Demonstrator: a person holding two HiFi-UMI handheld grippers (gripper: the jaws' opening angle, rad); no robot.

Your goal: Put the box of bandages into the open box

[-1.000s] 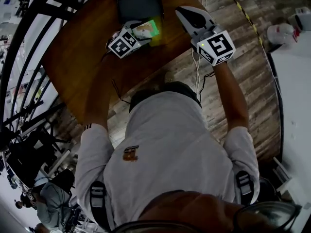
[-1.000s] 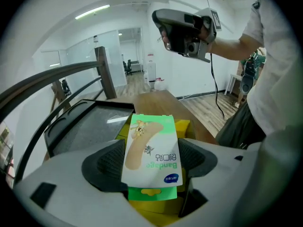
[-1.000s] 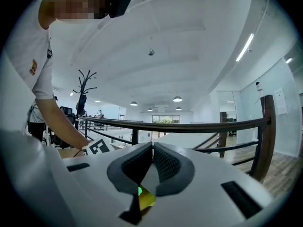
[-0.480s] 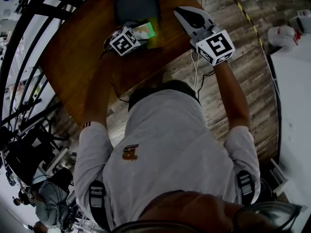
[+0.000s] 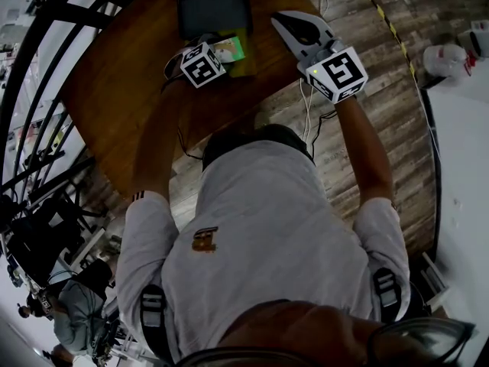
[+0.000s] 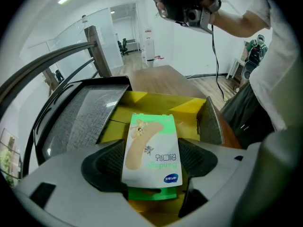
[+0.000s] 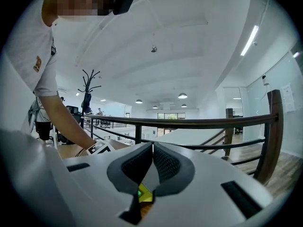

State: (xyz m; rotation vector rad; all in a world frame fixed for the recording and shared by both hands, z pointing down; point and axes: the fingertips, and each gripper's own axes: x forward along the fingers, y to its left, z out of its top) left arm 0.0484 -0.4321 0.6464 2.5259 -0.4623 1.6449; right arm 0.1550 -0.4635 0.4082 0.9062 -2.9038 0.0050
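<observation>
The left gripper is clamped on a small white and green cardboard box of bandages. Its two dark pads press on the long sides of the pack. The printed face of the pack, with a drawing of a plaster, is turned up to the camera and its far end points away from the gripper.

The pack is held over the open yellow cardboard box, whose yellow inside shows behind and under it. I cannot tell if the pack touches the bottom of this box. A dark grey lid with a black frame is joined to the yellow box on its left side, and a smaller grey flap stands at the right side.

In the head view the left gripper is above the round brown wooden table. The box of bandages sits at its front, just over the yellow box, and the dark lid lies beyond them.

The right gripper hangs above the table edge, near the yellow box but apart from it. In its own view the right gripper has its jaws pressed together with nothing between them. A small piece of yellow shows below the jaws.
</observation>
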